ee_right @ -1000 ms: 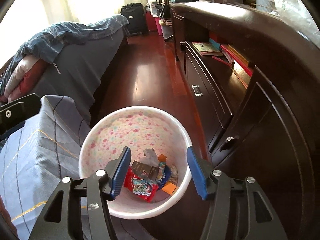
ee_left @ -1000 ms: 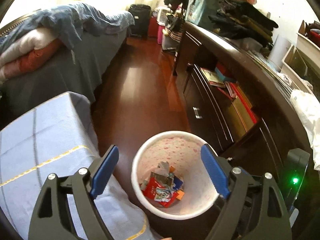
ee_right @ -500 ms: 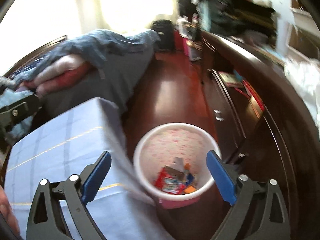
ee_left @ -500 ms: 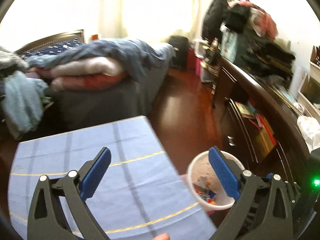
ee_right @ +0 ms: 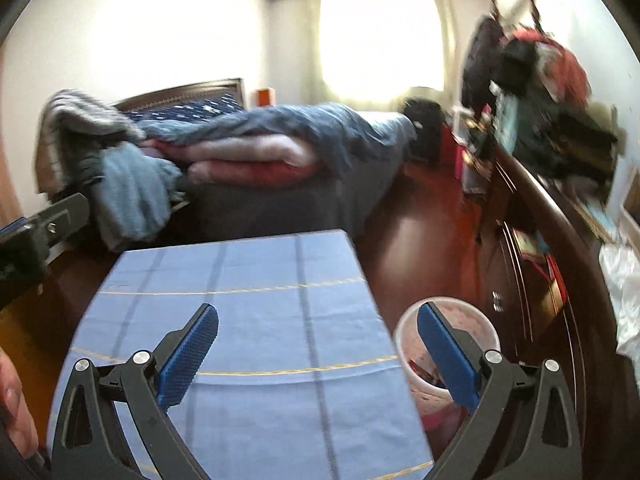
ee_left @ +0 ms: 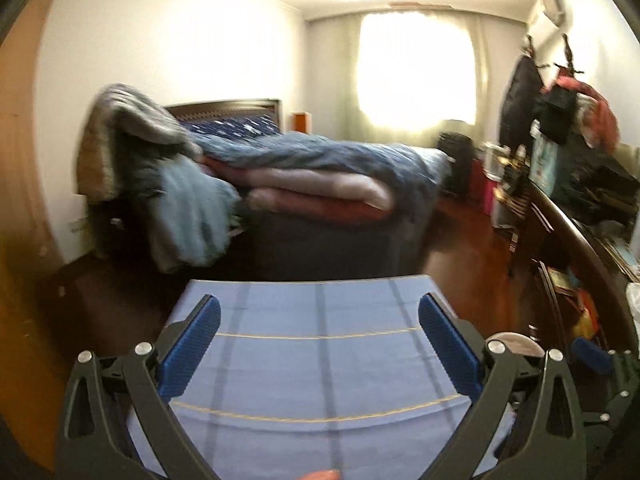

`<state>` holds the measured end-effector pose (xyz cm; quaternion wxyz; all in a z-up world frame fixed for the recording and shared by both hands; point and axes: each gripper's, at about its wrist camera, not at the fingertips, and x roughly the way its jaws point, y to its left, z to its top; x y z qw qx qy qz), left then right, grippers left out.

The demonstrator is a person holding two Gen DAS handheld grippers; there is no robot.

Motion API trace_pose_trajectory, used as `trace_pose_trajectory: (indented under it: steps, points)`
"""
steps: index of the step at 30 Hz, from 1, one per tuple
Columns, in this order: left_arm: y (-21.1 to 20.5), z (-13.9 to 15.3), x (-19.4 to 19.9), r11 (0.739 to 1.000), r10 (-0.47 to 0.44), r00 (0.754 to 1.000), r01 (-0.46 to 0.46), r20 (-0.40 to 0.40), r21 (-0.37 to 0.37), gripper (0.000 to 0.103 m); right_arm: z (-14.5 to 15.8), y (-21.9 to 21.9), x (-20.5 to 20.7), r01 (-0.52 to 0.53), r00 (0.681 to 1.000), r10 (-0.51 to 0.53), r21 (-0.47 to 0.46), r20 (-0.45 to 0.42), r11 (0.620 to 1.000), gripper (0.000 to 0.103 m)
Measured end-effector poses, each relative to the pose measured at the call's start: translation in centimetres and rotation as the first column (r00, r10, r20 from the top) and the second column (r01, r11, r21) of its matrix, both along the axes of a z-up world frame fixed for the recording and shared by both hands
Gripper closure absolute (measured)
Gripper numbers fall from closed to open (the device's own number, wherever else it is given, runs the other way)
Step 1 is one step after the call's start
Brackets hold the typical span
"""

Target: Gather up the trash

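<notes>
The white bin with pink flecks stands on the floor to the right of the blue checked cloth. Wrappers lie in its bottom. My right gripper hovers above the cloth and the bin, its jaws opening with nothing between them. My left gripper is held over the same cloth, jaws wide apart and empty. Only a sliver of the bin's rim shows behind its right finger. No loose trash is visible on the cloth.
A bed piled with blankets fills the middle of the room. A dark wooden dresser with cluttered shelves runs along the right wall. Red-brown floor lies between them. A hand shows at the lower left.
Both grippers have risen and tipped up from looking into the bin to looking across the room. Both sets of jaws have spread wider. The bin now sits low and to the right.
</notes>
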<state>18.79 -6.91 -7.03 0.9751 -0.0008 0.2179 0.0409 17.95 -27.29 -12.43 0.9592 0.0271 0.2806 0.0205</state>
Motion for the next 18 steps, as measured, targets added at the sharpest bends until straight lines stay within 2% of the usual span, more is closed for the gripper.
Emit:
trace_pose_trajectory:
  steps: [5, 9, 18]
  points:
    - [4.2, 3.0, -5.4, 0.997, 0.064, 0.995, -0.060, 0.076, -0.055, 0.004, 3.2, 3.3, -3.7, -0.077, 0.994, 0.078, -0.018, 0.077, 0.997, 0.004]
    - [5.7, 5.0, -8.9, 0.994, 0.097, 0.986, -0.090, 0.134, -0.057, 0.004, 4.9, 4.9, -6.1, -0.098, 0.985, 0.102, -0.033, 0.138, 0.995, 0.004]
    - [5.7, 7.1, -13.0, 0.996, 0.080, 0.975, -0.069, 0.208, -0.060, 0.003, 6.2, 5.4, -8.7, -0.091, 0.976, 0.100, -0.052, 0.195, 0.994, 0.004]
